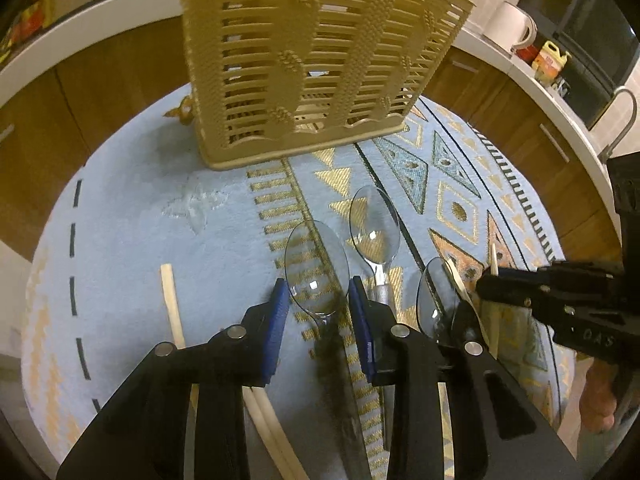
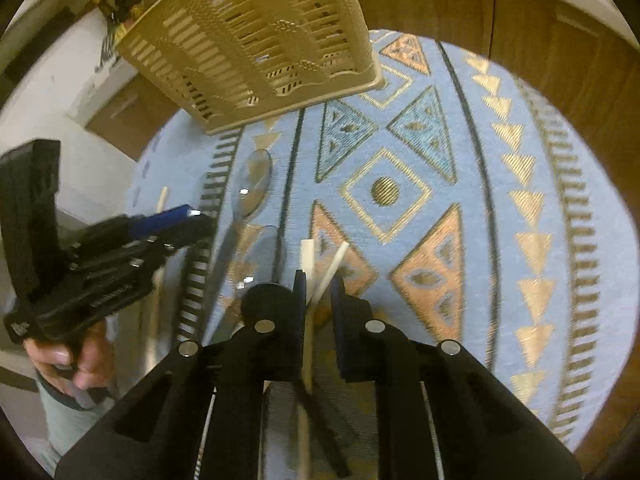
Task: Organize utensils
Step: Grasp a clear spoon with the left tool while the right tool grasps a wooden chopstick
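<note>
A: Surroundings? 
B: A slatted beige basket [image 1: 316, 60] is seen at upper centre on the patterned cloth [image 1: 132, 216]; a white kettle [image 1: 512, 26] and yellow bottle [image 1: 551, 60] are noted upper right, label unreadable.

A: Left gripper [image 1: 318, 300]? 
B: Fingers spread, a clear spoon [image 1: 316, 268] lying between them, unpinched.

A: Right gripper [image 2: 319, 288]? 
B: Fingers parted around wooden chopsticks [image 2: 326, 272]; contact cannot be told. "OAS" is read on its body.
</note>
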`<act>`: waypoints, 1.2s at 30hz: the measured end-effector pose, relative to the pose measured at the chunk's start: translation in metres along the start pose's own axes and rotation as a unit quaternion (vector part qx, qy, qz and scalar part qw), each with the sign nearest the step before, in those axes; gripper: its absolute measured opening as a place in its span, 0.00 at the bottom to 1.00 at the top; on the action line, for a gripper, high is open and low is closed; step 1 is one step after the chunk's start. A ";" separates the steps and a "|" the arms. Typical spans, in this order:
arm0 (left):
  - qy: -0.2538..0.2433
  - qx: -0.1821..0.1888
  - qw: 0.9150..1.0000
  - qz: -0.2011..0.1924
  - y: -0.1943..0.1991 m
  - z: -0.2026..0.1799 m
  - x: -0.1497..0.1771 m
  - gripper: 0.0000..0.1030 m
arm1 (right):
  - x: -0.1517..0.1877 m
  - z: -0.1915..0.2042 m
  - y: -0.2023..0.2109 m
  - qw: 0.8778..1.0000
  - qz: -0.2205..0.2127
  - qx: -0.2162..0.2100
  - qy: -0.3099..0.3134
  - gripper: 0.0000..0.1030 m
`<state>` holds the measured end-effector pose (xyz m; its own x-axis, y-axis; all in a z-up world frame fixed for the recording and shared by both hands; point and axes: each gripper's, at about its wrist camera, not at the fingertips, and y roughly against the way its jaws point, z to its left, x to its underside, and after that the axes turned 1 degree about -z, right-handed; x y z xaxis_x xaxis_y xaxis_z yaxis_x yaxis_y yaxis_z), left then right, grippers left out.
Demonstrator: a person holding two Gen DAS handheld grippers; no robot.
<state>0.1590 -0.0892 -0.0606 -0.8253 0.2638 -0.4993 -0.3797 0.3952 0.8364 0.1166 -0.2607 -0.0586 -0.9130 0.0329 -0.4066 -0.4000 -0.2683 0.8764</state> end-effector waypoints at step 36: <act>-0.029 -0.075 0.997 -0.012 -0.013 -0.025 -0.009 0.30 | -0.004 -0.015 0.005 0.986 0.073 0.097 0.115 0.04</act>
<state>0.1611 -0.1185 -0.0611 -0.7910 0.3076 -0.5288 -0.4615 0.2673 0.8459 0.1198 -0.2763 -0.0566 -0.9283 -0.2179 -0.3012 -0.2944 -0.0639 0.9535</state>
